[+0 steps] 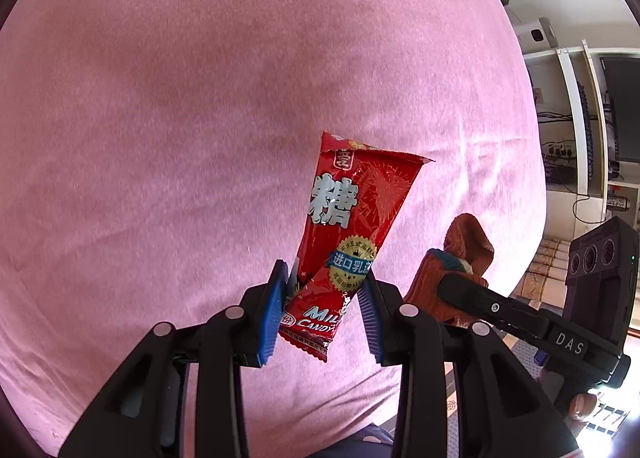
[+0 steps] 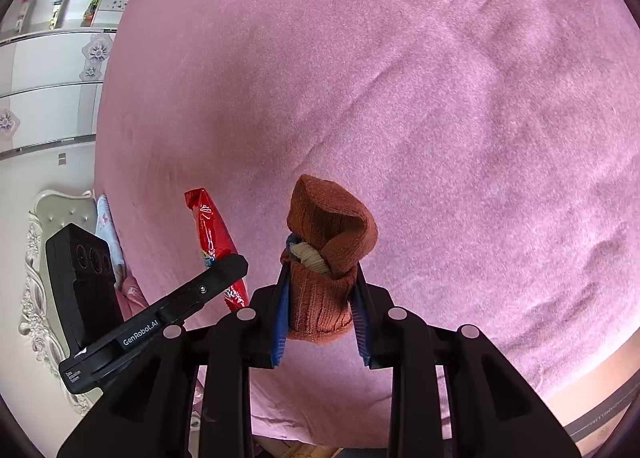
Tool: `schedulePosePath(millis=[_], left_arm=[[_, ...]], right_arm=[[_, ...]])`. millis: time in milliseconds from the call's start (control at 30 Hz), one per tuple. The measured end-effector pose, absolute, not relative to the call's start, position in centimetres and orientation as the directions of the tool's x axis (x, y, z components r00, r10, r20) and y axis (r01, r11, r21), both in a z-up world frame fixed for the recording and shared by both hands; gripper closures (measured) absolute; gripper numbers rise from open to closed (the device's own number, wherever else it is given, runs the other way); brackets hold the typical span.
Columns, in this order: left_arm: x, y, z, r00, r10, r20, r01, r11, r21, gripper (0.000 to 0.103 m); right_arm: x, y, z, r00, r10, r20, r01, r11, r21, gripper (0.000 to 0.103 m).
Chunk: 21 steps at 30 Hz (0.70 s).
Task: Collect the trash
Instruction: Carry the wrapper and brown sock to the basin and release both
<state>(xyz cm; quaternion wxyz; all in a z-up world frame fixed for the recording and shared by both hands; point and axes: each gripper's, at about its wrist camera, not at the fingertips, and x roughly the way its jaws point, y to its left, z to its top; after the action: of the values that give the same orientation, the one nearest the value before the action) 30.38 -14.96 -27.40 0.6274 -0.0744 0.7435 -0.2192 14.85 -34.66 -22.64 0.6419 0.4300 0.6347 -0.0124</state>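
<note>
**Both grippers loaded, nothing dropped off yet**

The red candy wrapper (image 1: 345,242) is pinched near its lower end by the left gripper (image 1: 323,310) and held up above the pink blanket (image 1: 160,118). Just to the wrapper's right, a rolled rust-brown sock (image 2: 326,258) is clamped in the right gripper (image 2: 320,314). No bin can be seen in either view. The wrapper looks thin and slick, so the squeeze should probably be kept firm and swings kept gentle while a drop-off spot is found.
</note>
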Motion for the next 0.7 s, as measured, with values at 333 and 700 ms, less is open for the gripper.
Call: schedulePosePath(millis=[333, 700], left_arm=[[19.2, -17.6, -24.9, -0.233, -0.393, -0.89, 0.274, 0.851, -0.448, 0.068], [9.9, -25.0, -23.1, -0.303, -0.384, -0.872, 0.418, 0.769, -0.484, 0.068]], right_arm=[[3.8, -36.3, -19.8, 0.271, 0.501, -0.822, 0.597, 0.582, 0.552, 0.076], [-6.6, -42.3, -18.3, 0.372, 0.434, -0.821, 0.66, 0.498, 0.562, 0.076]])
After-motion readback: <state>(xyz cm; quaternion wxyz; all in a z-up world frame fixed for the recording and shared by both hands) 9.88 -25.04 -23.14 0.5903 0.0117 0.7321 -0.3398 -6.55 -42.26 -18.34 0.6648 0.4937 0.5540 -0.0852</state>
